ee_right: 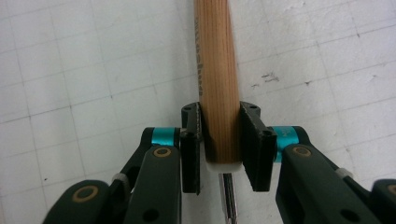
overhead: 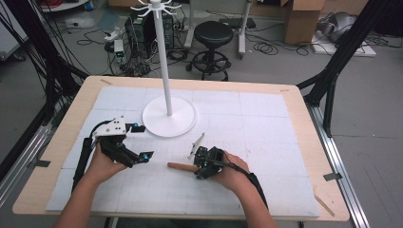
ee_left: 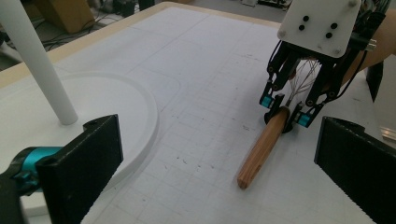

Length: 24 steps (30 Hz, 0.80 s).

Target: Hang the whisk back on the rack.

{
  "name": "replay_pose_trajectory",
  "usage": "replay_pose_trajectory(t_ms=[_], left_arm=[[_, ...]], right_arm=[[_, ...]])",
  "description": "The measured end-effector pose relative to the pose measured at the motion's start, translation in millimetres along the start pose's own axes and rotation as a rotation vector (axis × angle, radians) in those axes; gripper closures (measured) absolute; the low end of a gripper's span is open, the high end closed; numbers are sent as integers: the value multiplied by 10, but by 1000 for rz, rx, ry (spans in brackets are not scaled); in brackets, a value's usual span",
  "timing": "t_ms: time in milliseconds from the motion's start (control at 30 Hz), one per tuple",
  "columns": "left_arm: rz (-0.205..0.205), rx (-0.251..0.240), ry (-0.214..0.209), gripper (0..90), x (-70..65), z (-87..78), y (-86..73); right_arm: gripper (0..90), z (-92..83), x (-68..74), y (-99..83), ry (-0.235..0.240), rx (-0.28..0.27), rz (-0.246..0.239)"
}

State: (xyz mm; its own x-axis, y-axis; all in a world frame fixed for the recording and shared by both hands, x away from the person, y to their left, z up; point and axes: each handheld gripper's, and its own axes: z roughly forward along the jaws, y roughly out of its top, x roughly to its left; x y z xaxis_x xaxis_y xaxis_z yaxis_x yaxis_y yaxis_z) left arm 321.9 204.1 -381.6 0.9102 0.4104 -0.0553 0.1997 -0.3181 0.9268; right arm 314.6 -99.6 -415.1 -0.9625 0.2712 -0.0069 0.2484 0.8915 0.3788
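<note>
The right gripper (ee_right: 219, 154) clamps the wooden handle (ee_left: 261, 148) of a whisk lying near the tabletop's front edge. The grip sits at the wire end, so the handle may pivot or slip on lifting. The left gripper (ee_left: 215, 177) stands open, empty, beside the stand base (overhead: 169, 117)

Black right gripper (ee_right: 222, 149) with teal joints, brass-coloured pivot screws.

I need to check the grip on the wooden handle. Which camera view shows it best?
The right gripper view: the wooden handle sits clamped between the right gripper pads, close up. The left gripper view shows its whole length lying on the mat, from farther off. The high view shows it small, partly covered.
</note>
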Motion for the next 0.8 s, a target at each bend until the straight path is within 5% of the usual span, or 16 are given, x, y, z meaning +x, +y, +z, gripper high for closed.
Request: replay_pose_trajectory(t_ms=[267,567,800], left_arm=[[1,4,2,16,0,-2,-1],[3,-1,5,16,8,-17,4],[2,-5,6,16,8,-24,6]], right_arm=[[732,-26,-8,-11,-20,-2,16],[734,-366,-103,-95,-36,-199,84],[734,-656,-185,-109,-71,-295,107]])
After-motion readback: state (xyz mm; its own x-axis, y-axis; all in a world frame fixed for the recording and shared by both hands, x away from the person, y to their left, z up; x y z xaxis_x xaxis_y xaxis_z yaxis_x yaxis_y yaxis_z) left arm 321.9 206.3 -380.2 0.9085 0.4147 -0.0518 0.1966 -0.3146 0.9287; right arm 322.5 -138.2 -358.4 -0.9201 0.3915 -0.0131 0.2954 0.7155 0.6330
